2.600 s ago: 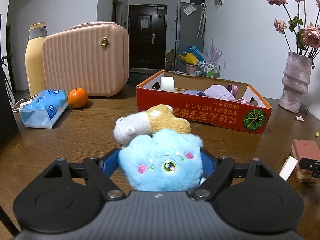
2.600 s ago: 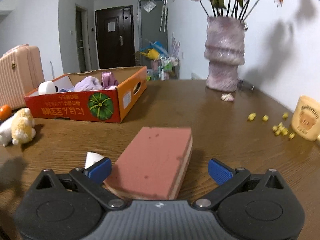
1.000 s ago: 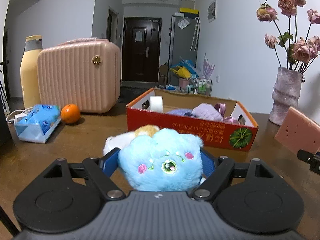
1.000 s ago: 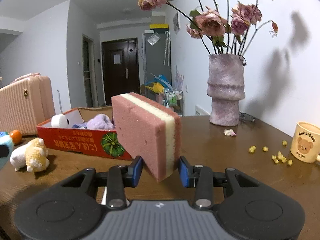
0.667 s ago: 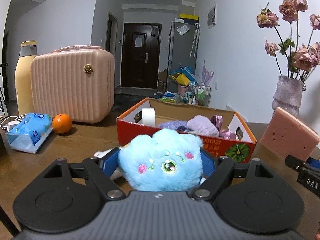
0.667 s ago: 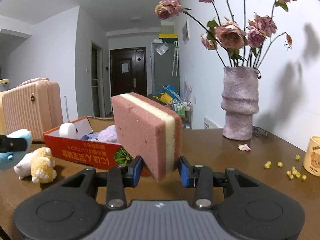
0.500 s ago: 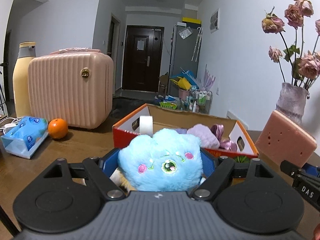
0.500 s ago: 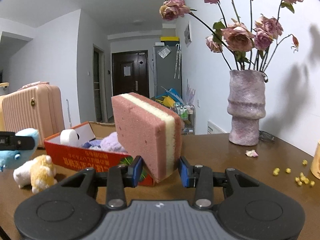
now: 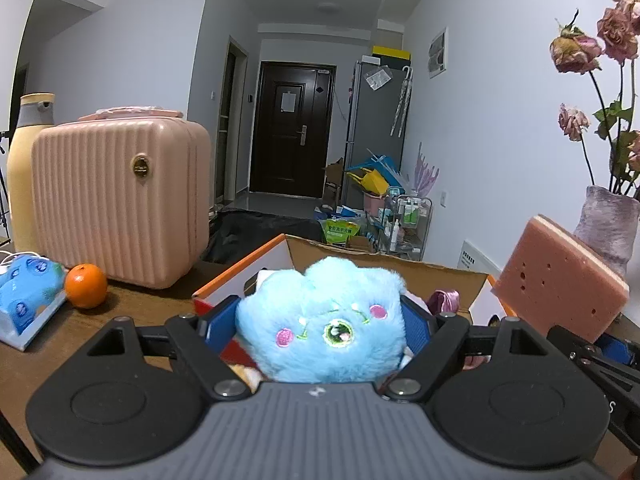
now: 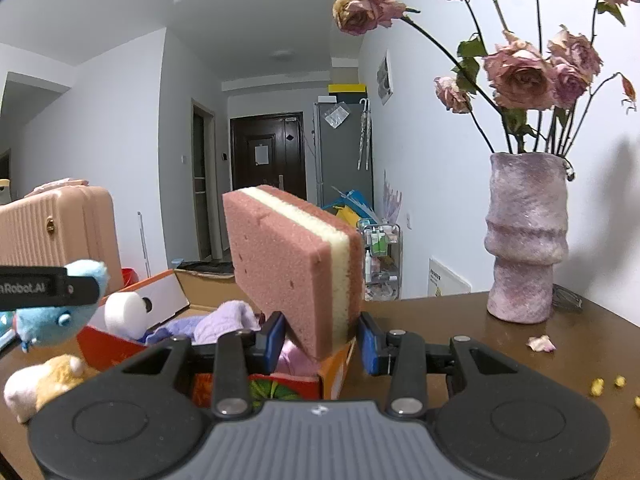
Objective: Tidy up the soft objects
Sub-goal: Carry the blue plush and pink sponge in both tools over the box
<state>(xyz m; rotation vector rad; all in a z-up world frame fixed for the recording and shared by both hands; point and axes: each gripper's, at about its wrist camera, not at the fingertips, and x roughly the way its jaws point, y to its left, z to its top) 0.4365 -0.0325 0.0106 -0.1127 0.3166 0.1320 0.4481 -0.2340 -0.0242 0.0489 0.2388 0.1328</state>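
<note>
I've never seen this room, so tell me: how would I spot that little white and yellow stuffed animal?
Start at the orange-red cardboard box on the brown wooden table. Just outside its left end, lying on the tabletop, is the small white and yellow plush animal. Unlike the fluffy blue plush toy above it, held in the left gripper, nothing holds this one.

Blue plush (image 9: 324, 326): fluffy, pink cheeks, face toward camera, clamped between left gripper (image 9: 320, 320) fingers, held at the orange box (image 9: 256, 266) near edge. Pink sponge (image 10: 294, 276), cream middle layer, tilted on edge, pinched by right gripper (image 10: 320, 340) above the box's right end.
</note>
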